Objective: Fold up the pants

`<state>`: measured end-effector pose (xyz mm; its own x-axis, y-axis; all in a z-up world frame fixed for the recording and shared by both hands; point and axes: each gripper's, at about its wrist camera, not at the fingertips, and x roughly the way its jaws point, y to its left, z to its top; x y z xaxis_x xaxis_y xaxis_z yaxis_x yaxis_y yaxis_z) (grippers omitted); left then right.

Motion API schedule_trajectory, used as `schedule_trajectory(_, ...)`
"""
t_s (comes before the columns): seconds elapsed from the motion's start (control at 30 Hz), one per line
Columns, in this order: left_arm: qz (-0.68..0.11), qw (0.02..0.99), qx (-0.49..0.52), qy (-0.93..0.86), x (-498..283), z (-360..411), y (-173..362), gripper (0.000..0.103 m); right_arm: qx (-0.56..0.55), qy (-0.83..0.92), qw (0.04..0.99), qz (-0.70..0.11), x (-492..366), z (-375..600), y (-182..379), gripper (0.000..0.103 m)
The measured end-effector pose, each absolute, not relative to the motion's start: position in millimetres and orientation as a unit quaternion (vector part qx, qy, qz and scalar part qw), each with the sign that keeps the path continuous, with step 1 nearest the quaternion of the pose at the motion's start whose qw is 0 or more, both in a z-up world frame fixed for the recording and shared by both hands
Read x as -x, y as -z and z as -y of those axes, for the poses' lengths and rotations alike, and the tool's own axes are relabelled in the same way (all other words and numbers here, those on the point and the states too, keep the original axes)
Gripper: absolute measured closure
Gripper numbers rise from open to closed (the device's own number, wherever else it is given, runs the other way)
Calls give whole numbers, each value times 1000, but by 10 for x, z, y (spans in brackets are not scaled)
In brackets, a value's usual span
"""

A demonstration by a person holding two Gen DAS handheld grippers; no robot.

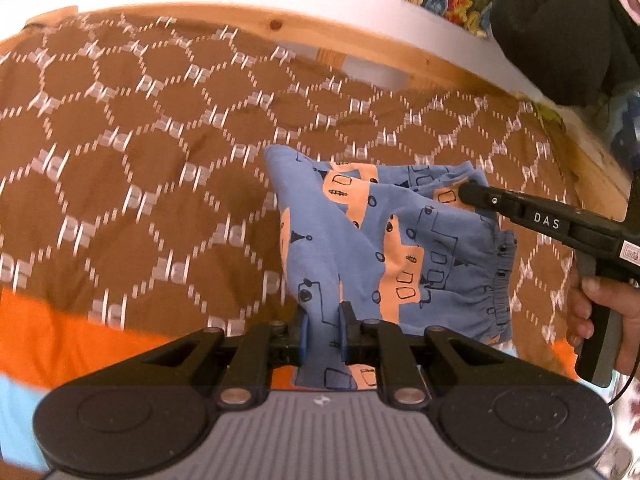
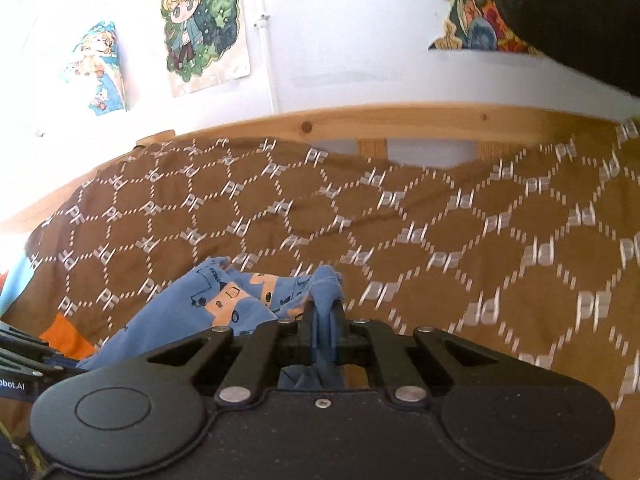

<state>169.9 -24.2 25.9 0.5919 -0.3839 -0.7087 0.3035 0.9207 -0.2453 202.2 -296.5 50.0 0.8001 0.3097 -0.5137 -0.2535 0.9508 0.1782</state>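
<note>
left claw (image 1: 323, 330): clamped on pants (image 1: 384, 240)
right claw (image 2: 323, 334): clamped on pants too
pants: bunched, over the bed (image 1: 140, 120)

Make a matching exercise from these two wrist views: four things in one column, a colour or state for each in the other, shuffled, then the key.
1. blue and orange printed pants
2. brown patterned bedspread
3. pine bed rail
4. anime boy poster

A. stuck on the white wall
B. pinched by the left gripper and the right gripper
C. bare wood with knots
D. spread flat under the garment

1-B, 2-D, 3-C, 4-A
</note>
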Motion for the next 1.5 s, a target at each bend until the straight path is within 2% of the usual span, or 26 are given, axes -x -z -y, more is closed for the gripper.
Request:
schedule_trajectory(0.27, -370, 909, 39, 187, -2401, 504, -476, 87, -35, -133, 949, -283, -2890, 3122, -753, 98)
schedule_trajectory(0.53, -412, 893, 54, 169, -2895, 513, -22, 87, -52, -112, 935, -333, -3412, 3136, -235, 98)
schedule_trajectory(0.7, -421, 890, 64, 164, -2935, 448, 83, 86, -56, -102, 938, -327, -3436, 3168, -110, 95)
schedule_trajectory(0.8, -427, 887, 68, 163, -2943, 430, 47, 81, -39, -92, 942, -321, -3376, 3133, -139, 78)
schedule_trajectory(0.87, -429, 886, 70, 161, -2939, 415, 5, 66, -34, -88, 946, -312, -3312, 3119, -166, 60)
schedule_trajectory(0.9, -428, 887, 71, 161, -2921, 402, -17, 61, -32, -85, 947, -308, -3279, 3117, -178, 55)
schedule_trajectory(0.93, -423, 889, 70, 159, -2897, 400, -52, 49, -29, -83, 949, -302, -3238, 3111, -191, 50)
schedule_trajectory(1.0, -409, 897, 65, 155, -2832, 376, -133, 43, -21, -78, 954, -288, -3132, 3088, -217, 43)
schedule_trajectory(1.07, -399, 902, 59, 153, -2774, 367, -211, 36, -13, -77, 959, -272, -3012, 3067, -247, 28)
schedule_trajectory(1.17, -377, 913, 59, 144, -2668, 331, -306, 19, -11, -86, 962, -257, -2853, 3024, -297, 17)
schedule_trajectory(1.23, -362, 920, 61, 135, -2597, 306, -366, 12, -13, -84, 965, -247, -2759, 2999, -347, 11)
schedule_trajectory(1.3, -350, 926, 65, 123, -2526, 275, -420, 7, -21, -82, 968, -236, -2664, 2988, -407, 5)
schedule_trajectory(1.5, -325, 938, 56, 104, -2385, 239, -562, 1, -26, -80, 976, -200, -2401, 2933, -581, 1)
